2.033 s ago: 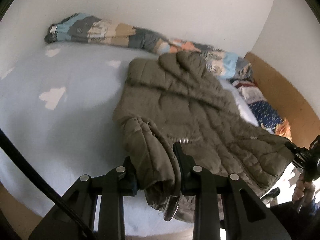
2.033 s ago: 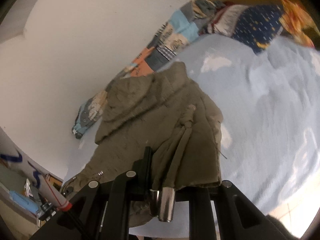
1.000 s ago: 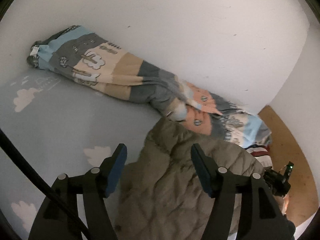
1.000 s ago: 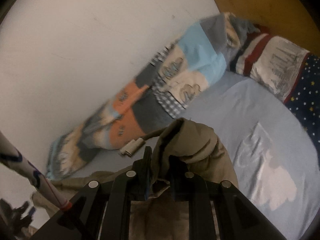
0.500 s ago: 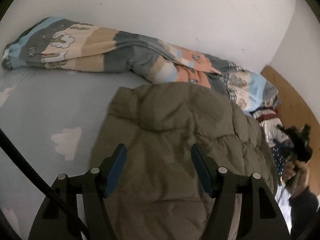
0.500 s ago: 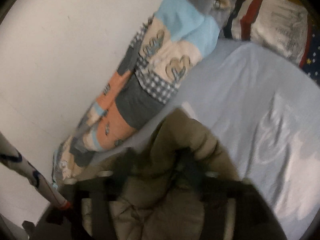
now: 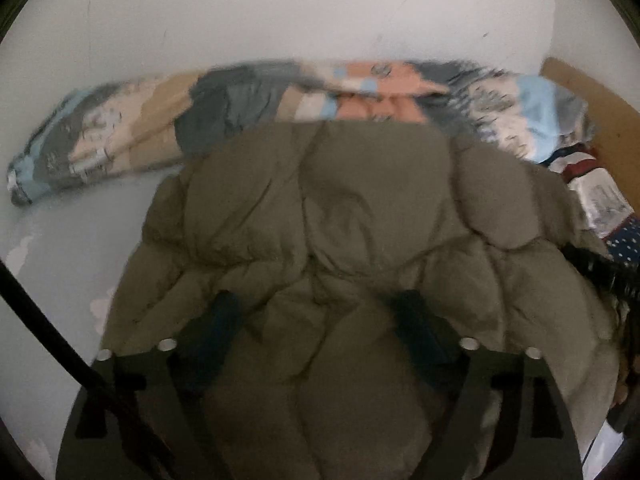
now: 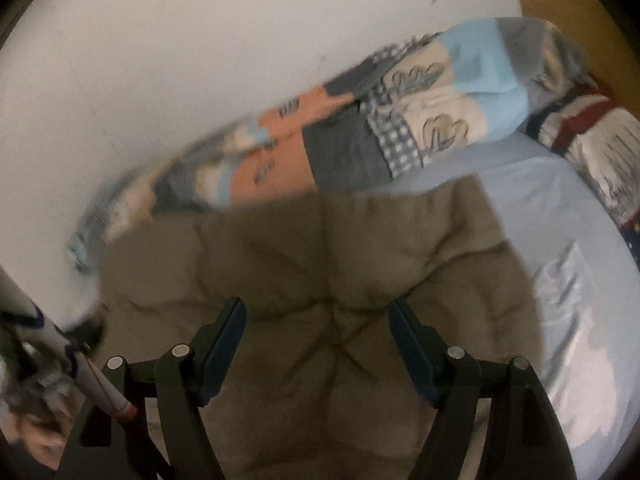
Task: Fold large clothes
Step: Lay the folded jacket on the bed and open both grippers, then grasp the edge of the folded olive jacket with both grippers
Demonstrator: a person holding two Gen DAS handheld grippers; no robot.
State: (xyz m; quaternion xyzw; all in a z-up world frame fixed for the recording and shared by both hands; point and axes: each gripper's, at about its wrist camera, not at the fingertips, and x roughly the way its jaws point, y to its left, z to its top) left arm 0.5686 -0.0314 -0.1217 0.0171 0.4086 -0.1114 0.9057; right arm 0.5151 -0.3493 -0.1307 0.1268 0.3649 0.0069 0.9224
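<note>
**Both claws spread over the jacket**

My left claw [image 7: 316,320] stands spread wide, gripping nothing, with the olive jacket [image 7: 340,232] bulging up between its fingers [image 7: 218,320]. My right claw [image 8: 318,336] is spread just as wide and equally free of cloth, over the same jacket [image 8: 320,280]. Both pictures are blurred, so I cannot tell whether the fingers press on the quilting or hang just above it.

The jacket lies on the bed [image 7: 60,264], its far edge reaching almost to the blanket [image 7: 240,100] rolled along the wall [image 7: 320,12].

From the left wrist I see the jacket's whole width, the pale sheet bare on its left side, and a dark shape at its right edge that is too blurred to name. Past that sit a starred navy cloth [image 7: 624,240] and a brown board [image 7: 592,92].

From the right wrist the bare sheet [image 8: 560,248] shows on the jacket's other side, with a white cloud print. That view alone catches a hand [image 8: 36,436] at lower left beside a white rod [image 8: 104,392] with a red tip, and gives the blanket's [image 8: 400,120] checks and cloud drawings more clearly.
</note>
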